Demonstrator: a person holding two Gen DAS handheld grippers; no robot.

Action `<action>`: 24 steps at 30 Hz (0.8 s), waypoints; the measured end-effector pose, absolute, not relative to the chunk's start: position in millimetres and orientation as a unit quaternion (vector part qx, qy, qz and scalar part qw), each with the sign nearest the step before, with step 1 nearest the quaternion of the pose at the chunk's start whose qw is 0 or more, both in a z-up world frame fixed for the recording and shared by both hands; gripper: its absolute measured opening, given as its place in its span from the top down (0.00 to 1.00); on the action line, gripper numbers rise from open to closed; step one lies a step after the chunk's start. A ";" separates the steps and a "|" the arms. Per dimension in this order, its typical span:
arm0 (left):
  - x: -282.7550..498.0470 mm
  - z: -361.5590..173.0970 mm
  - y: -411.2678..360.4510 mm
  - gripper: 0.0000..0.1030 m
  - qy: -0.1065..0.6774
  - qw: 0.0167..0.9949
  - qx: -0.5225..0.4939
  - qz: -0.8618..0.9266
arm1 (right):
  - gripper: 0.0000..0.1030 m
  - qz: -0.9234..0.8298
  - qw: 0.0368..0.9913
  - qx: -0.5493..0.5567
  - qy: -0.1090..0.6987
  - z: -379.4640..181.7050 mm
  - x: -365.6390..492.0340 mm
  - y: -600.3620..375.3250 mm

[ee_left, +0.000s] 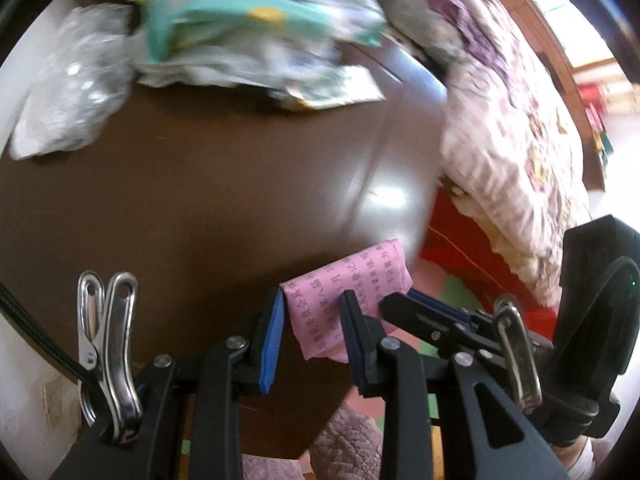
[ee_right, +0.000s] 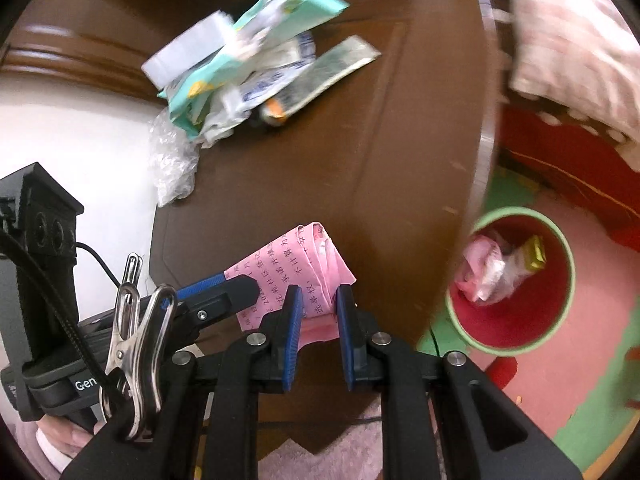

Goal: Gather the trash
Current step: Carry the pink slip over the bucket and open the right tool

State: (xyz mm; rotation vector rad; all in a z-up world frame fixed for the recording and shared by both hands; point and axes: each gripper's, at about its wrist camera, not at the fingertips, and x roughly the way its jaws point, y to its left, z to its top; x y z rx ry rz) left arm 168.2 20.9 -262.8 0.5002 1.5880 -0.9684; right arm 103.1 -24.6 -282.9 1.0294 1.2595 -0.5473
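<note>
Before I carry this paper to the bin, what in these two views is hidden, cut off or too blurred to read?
- Wrapper pile: motion-blurred in both views, labels unreadable.
- Bin: right wrist view only; the table edge covers its near rim, contents fuzzy.
- Pink paper: both grippers' fingers cover its lower part, in each view.
- Left gripper and right gripper: the person's hands are almost wholly out of frame.

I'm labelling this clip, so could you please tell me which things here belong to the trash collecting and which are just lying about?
Job:
- pink paper, held by both the left gripper and the right gripper
- wrappers
- plastic bag
- bin

Lying about:
- quilt
- table
- floor mat
</note>
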 end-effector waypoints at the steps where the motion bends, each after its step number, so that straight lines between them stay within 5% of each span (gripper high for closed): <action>1: 159.2 -262.2 17.6 0.72 0.676 0.568 0.216 -0.417 | 0.82 -0.246 0.653 0.455 0.553 -277.5 95.8 -26.6; 24: 0.6 -284.3 -42.2 0.74 0.646 0.515 0.303 -0.475 | 0.81 -0.334 0.620 0.490 0.513 -243.7 -75.7 -56.4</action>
